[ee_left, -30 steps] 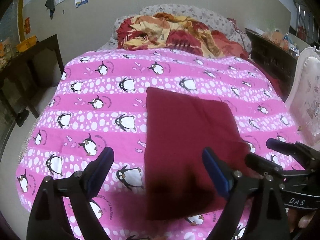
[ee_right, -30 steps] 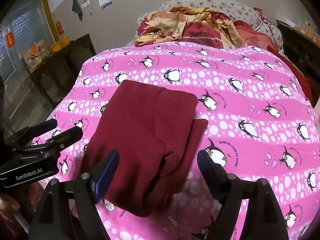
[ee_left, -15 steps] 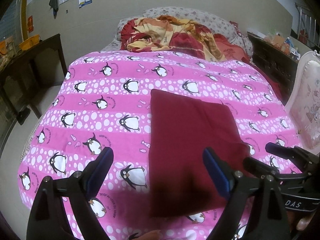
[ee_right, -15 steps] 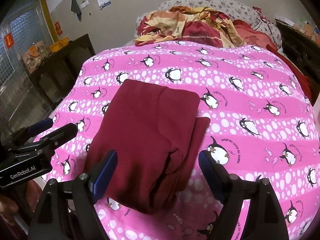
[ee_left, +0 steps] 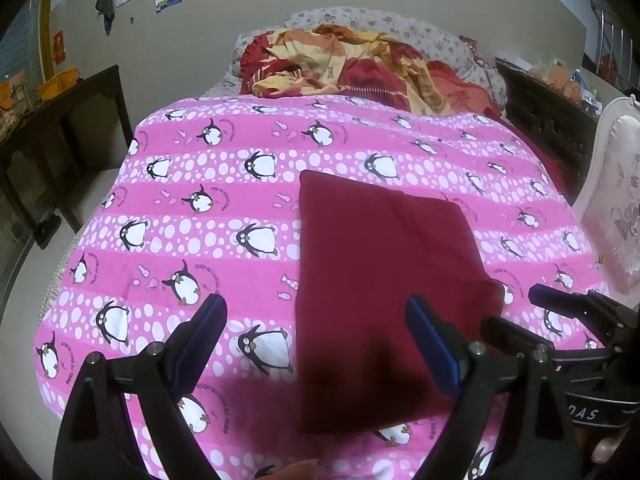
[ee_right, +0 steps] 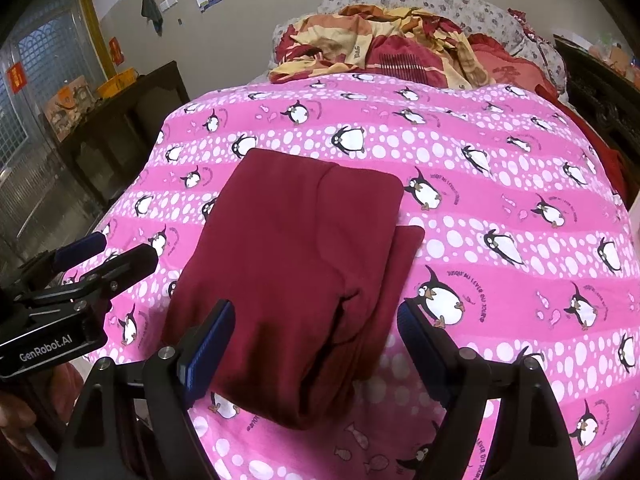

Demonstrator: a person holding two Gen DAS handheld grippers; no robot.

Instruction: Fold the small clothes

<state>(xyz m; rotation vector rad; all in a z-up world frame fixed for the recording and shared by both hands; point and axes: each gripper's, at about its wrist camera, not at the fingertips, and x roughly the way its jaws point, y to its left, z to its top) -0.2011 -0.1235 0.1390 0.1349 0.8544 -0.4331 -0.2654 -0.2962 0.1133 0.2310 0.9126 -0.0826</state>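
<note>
A dark red garment point(ee_left: 380, 280) lies folded into a flat rectangle on the pink penguin bedspread point(ee_left: 192, 200). In the right wrist view the garment point(ee_right: 296, 264) shows stacked layers, with a lower layer sticking out on its right side. My left gripper point(ee_left: 316, 320) is open and empty, held above the garment's near left edge. My right gripper point(ee_right: 316, 324) is open and empty above the garment's near end. Each gripper shows in the other's view: the right one point(ee_left: 516, 312) and the left one point(ee_right: 124, 248), both off the cloth.
A crumpled red and yellow blanket point(ee_left: 344, 64) and pillows lie at the bed's head. A dark wooden table point(ee_left: 60, 120) stands left of the bed. A dark cabinet point(ee_left: 548, 120) and a pale padded chair point(ee_left: 616, 208) stand on the right.
Both grippers have drawn back and up a little from the garment, which looks smaller and farther. The garment has not moved. Both stay open.
</note>
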